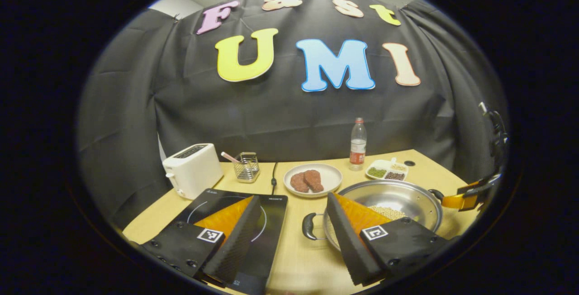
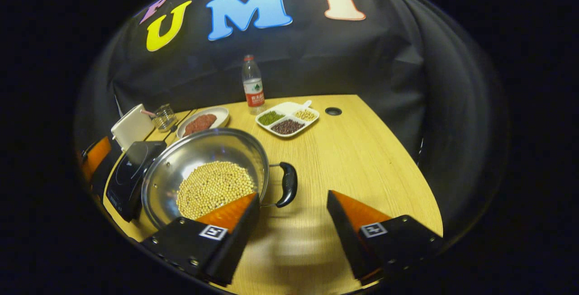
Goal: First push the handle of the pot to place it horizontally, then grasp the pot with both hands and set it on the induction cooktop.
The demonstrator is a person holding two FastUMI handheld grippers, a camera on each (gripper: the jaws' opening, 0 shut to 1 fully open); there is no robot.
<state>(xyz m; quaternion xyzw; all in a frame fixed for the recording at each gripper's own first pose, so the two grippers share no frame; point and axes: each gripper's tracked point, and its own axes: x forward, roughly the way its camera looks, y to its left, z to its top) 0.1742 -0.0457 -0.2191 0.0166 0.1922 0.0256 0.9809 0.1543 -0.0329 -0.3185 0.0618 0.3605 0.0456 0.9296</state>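
A steel pot [image 1: 398, 200] holding pale beans stands on the wooden table, right of the black induction cooktop [image 1: 253, 227]. My left gripper [image 1: 293, 204] is open; the pot's black side handle [image 1: 309, 226] lies between its fingers, close to the right finger, untouched. In the right gripper view the pot [image 2: 203, 168] sits front left, with its other black handle [image 2: 287, 184] between my open right gripper's [image 2: 293, 194] fingertips, nearer the left one. The cooktop [image 2: 131, 173] lies beyond the pot. The right gripper [image 1: 468, 197] also appears by the pot's far handle.
Behind stand a white toaster [image 1: 192, 168], a wire holder [image 1: 246, 167], a plate of meat [image 1: 312, 179], a water bottle [image 1: 358, 145] and a divided dish of beans [image 1: 386, 170]. A cable hole [image 2: 333, 111] marks the table's [image 2: 362, 159] far right. The table edge is near.
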